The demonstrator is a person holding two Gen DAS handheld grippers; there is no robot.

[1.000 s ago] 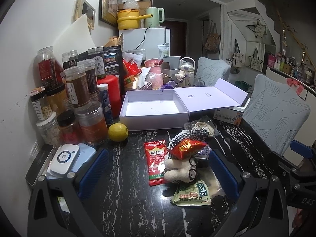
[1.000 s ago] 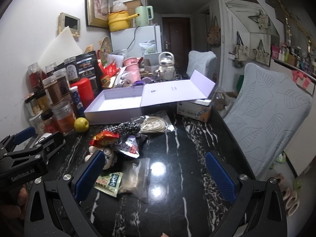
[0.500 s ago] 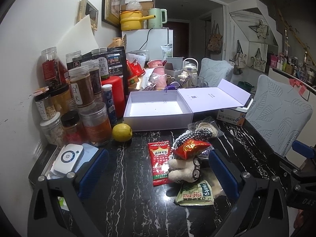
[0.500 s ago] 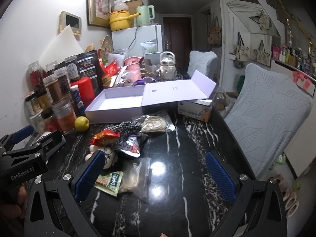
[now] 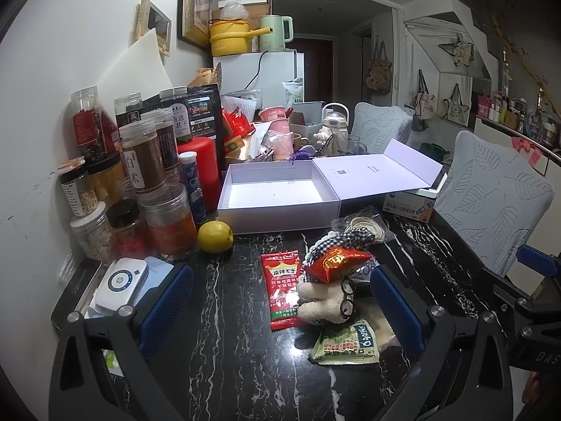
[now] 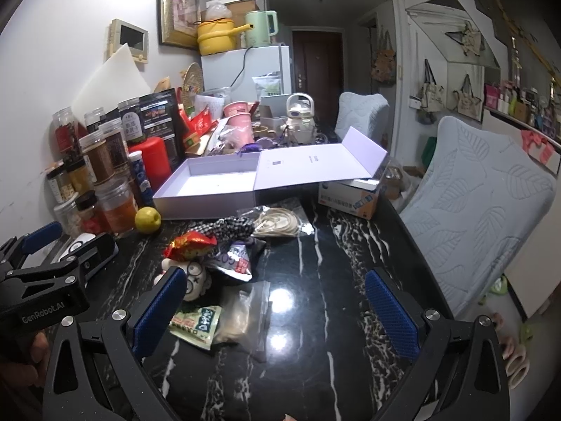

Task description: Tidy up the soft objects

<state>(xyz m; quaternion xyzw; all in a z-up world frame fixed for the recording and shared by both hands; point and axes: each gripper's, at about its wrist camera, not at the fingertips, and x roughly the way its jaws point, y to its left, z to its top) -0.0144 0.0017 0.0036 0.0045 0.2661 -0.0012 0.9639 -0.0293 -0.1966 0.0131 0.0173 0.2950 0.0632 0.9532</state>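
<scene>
One plush toy [image 5: 324, 298] lies on the black marble table [image 5: 228, 333] under one crinkled red packet [image 5: 338, 261], between one flat red sachet [image 5: 282, 289] and one green sachet [image 5: 347, 345], in front of one open lavender box [image 5: 273, 193]. The left gripper [image 5: 280, 301] and right gripper [image 6: 277, 312] both stand wide apart, holding nothing. Only the right view shows the clear zip bag [image 6: 245, 312]; only the left shows the flat red sachet.
</scene>
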